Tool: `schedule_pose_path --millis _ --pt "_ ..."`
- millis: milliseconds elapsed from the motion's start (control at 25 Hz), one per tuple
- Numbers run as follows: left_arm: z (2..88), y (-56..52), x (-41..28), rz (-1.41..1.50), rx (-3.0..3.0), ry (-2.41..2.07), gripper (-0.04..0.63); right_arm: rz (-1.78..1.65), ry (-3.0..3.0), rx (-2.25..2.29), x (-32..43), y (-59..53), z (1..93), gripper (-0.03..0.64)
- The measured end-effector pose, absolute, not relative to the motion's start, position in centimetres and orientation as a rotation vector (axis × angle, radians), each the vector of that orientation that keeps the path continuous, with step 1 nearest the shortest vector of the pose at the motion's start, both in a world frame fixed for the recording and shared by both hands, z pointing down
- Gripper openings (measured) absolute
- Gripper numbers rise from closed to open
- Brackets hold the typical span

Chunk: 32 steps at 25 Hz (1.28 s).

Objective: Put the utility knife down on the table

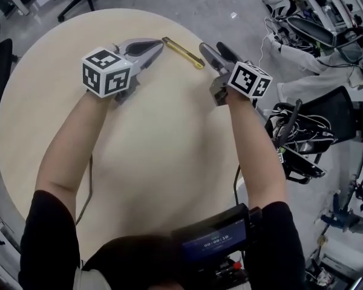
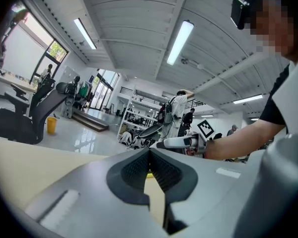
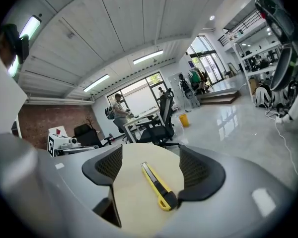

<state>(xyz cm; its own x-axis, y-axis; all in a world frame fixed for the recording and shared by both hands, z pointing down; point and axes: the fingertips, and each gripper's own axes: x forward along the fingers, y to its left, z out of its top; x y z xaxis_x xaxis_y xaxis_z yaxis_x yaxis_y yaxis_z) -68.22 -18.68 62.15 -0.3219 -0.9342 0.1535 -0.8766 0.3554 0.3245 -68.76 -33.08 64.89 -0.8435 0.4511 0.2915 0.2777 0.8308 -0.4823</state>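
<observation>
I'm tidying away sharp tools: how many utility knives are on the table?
1. The yellow utility knife lies flat on the table near its far edge, one end between the open jaws of the right gripper. The arms hide some tabletop, so another could be covered.

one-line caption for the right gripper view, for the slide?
Right gripper open, yellow utility knife lying on the table between its fingers.

The slim plastic utility knife (image 3: pixel 156 185) is yellow with a black end. The round wooden tabletop (image 1: pixel 157 156) is pale beige. The left claw (image 2: pixel 150 155) and the right claw (image 3: pixel 150 158) are matt grey, and their pads (image 3: pixel 105 166) are black with fine cross-hatching. The left marker cube (image 1: pixel 106 71) and the right marker cube (image 1: pixel 249 78) are white with black square patterns. The person's short sleeves (image 1: pixel 48 234) are black. The glossy floor (image 3: pixel 238 128) is grey.
</observation>
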Motion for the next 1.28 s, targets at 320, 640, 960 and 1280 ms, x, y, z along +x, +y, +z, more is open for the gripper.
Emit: schedule_pose_path --millis 320,640,960,1280 --pt "57.1 -20.3 -65.4 -0.324 1.651 -2.317 -0.002 0.619 -2.651 -0.636 -63.8 -34.7 58.8 0.146" --pt "51.9 -22.2 -60.8 -0.342 1.721 -2.314 -0.002 0.587 -2.718 -0.605 -56.8 -37.4 52.5 0.015" --pt "44.8 -27.4 -53.3 -0.298 1.889 -2.244 -0.002 0.534 -2.781 -0.516 -47.4 -41.3 45.8 0.014" --pt "39.5 -36.4 -41.3 -0.222 2.151 -2.097 -0.002 0.532 -2.856 -0.380 -34.9 -46.5 41.2 0.014"
